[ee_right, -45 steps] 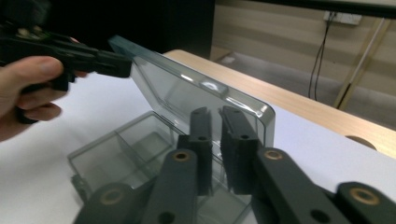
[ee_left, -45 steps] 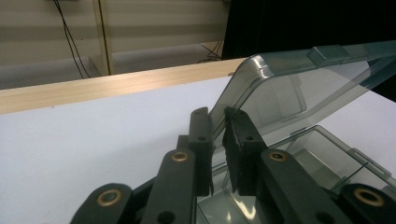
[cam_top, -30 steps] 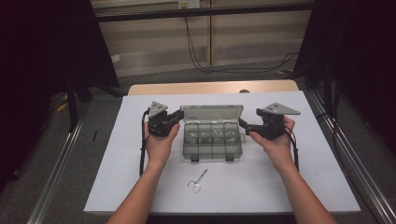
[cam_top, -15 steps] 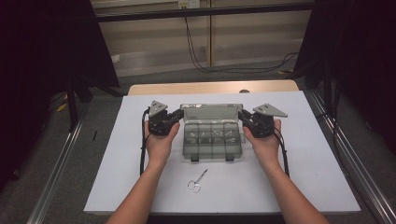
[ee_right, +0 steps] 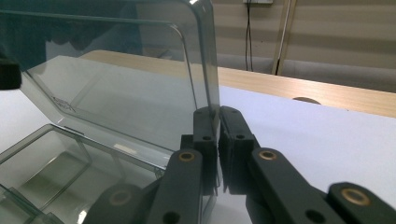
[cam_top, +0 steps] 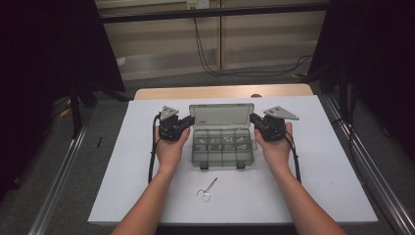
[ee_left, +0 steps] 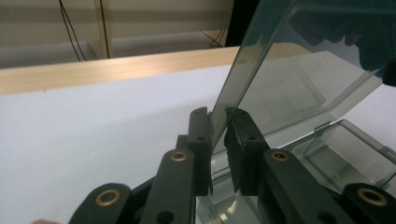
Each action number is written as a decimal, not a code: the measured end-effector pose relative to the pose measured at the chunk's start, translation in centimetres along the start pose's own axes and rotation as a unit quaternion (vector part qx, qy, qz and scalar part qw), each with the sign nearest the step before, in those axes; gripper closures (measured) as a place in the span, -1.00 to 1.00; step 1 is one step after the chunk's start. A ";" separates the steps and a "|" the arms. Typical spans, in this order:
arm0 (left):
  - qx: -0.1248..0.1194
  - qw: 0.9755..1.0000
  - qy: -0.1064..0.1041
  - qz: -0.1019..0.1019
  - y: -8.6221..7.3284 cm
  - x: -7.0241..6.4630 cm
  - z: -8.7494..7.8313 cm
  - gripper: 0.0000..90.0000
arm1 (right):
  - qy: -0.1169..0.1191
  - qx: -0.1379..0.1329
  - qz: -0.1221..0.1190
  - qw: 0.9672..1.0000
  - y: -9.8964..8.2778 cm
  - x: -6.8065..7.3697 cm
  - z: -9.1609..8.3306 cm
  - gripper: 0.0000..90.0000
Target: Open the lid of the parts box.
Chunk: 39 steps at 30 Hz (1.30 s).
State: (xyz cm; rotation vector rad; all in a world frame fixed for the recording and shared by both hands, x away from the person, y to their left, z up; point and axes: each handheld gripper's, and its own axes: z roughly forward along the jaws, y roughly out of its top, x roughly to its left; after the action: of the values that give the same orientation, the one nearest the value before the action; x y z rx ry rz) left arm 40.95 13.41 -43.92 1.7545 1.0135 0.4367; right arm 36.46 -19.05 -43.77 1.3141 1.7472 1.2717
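The white table top (cam_top: pixel 122 161) carries everything here, and dead centre sits one clear plastic compartment box (cam_top: pixel 221 149), lid (cam_top: pixel 221 115) raised and leaning away from the person. The box lies right between the two grippers, one at each short side of that lid.

Left gripper (cam_top: pixel 182 124) is at the lid's left edge. From its own camera the left gripper (ee_left: pixel 219 122) has both black jaws nearly together, with the lid's (ee_left: pixel 289 74) thin edge pinched between the pads. That is a firm hold.

Right gripper (cam_top: pixel 258 122) mirrors it on the other side. Its jaws have just been closing, and in the right gripper view the right gripper (ee_right: pixel 217 122) now has them pressed onto the lid's (ee_right: pixel 140 74) right edge, with the clear sheet sandwiched between them.

Count: one box, one lid, two grippers, two hands and forearms coming in from the bottom, and one small pair of scissors (cam_top: pixel 206 190) lying alone nearer the person, well apart from the box.

Under the white top a pale wooden board (cam_top: pixel 222 91) shows along the far edge. Beyond it are grey floor, light wall panels with black cables (cam_top: pixel 215 54) hanging, and dark curtains on both sides.
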 end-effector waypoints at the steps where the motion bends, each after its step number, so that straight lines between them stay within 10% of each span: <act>1: 0.003 1.000 -0.003 -0.004 -0.1 0.1 0.2 0.79 | 0.000 0.001 0.002 1.000 0.1 -0.1 0.1 0.92; 39: 0.032 0.999 -0.001 -0.028 0.2 1.7 2.4 0.96 | 0.001 0.054 0.050 0.997 0.3 -1.6 3.8 0.91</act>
State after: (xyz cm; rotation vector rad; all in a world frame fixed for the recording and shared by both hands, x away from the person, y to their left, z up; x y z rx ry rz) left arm 43.69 13.36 -45.04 1.7786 1.0828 0.3713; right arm 40.41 -19.25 -45.01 1.4781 1.7928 1.2476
